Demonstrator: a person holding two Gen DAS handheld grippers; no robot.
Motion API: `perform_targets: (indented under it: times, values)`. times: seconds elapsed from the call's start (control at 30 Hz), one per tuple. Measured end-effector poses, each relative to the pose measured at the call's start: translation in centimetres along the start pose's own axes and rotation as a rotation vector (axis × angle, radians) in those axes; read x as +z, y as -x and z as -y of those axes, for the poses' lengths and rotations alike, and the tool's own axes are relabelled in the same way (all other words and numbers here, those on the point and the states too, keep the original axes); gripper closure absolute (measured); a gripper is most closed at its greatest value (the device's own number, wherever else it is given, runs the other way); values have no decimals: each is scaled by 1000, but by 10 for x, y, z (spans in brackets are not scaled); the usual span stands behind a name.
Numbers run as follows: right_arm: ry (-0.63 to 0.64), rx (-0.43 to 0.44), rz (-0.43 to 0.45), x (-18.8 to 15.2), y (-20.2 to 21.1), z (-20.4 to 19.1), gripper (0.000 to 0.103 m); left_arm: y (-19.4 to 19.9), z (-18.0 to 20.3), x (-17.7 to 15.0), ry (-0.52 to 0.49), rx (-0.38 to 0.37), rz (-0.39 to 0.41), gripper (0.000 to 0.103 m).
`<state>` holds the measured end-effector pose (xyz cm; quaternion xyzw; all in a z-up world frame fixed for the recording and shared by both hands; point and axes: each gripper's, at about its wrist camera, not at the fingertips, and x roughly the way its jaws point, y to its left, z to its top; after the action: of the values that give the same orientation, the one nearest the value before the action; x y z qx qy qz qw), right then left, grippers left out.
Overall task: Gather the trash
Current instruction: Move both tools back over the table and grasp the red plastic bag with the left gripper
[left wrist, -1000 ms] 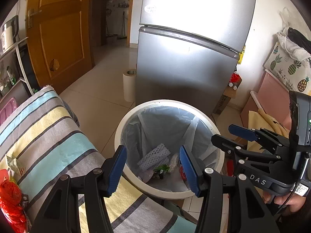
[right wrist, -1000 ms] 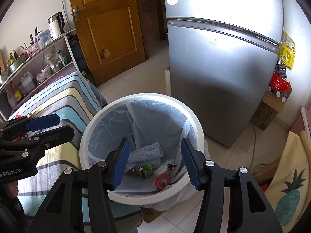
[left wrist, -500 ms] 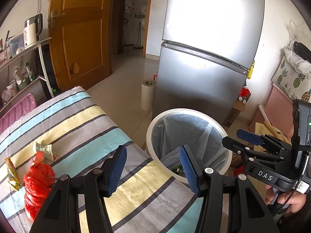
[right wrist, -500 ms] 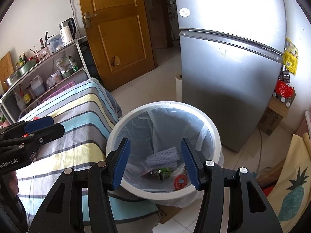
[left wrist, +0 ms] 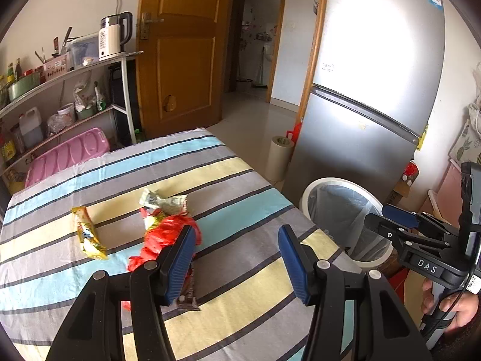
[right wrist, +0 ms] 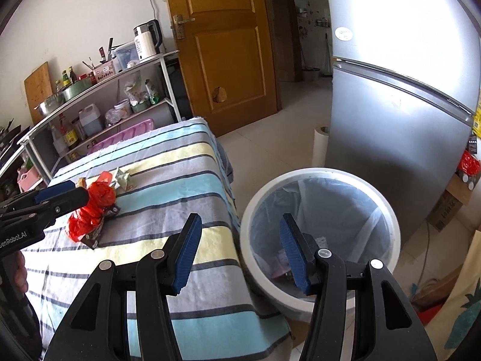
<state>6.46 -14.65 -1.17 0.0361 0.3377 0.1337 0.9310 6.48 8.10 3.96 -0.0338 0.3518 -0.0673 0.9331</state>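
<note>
- Two sets of tongs show, both with their blue pads spread apart and nothing between them.
- Left tongs point(left wrist: 236, 260) hang above the striped table point(left wrist: 228, 180), with the left-hand pad just in front of a crumpled red plastic bag point(left wrist: 163, 236); whether it touches the bag cannot be told.
- Beside the bag's near end lies a dark wrapper point(left wrist: 188, 296), partly hidden behind that pad.
- A yellow snack wrapper point(left wrist: 88, 234) lies flat on the cloth, apart from the red bag on its left.
- Just beyond the red bag sits a crumpled pale wrapper point(left wrist: 163, 200), touching or nearly touching the bag's far end.
- Right tongs point(right wrist: 239, 251) are held over the gap between the table's edge and a white bin point(right wrist: 390, 219); the right-hand pad stands over the bin's mouth, the left-hand pad over the cloth.
- The bin stands on the floor just beside the table and is lined with a clear bag; some litter lies at its bottom, too hidden to name.
- From the right wrist view the left tongs reach in from the left edge, over the red bag.
- Behind the bin stands a silver fridge point(right wrist: 405, 90), with a pale roll point(left wrist: 279, 158) upright on the floor at its side.
- A wooden door point(right wrist: 228, 45) and a metal shelf rack point(right wrist: 99, 96) bearing a kettle point(left wrist: 112, 36) line the far wall.
</note>
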Motion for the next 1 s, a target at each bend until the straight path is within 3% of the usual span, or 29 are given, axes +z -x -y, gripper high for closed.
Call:
perform_targets:
  times: [0.4,0.73,1.0]
  values:
    - [89,96,-44,-1,-27,-61,48,22,-74,-24,107,99,-11,43]
    - [132,120,-94,-1,-55,-91,48,-8,-85,-26,96,-6,-78,40]
    - [147,124,-119,1,-71,-104,48,-45,-82,-20,47,24,-143,40]
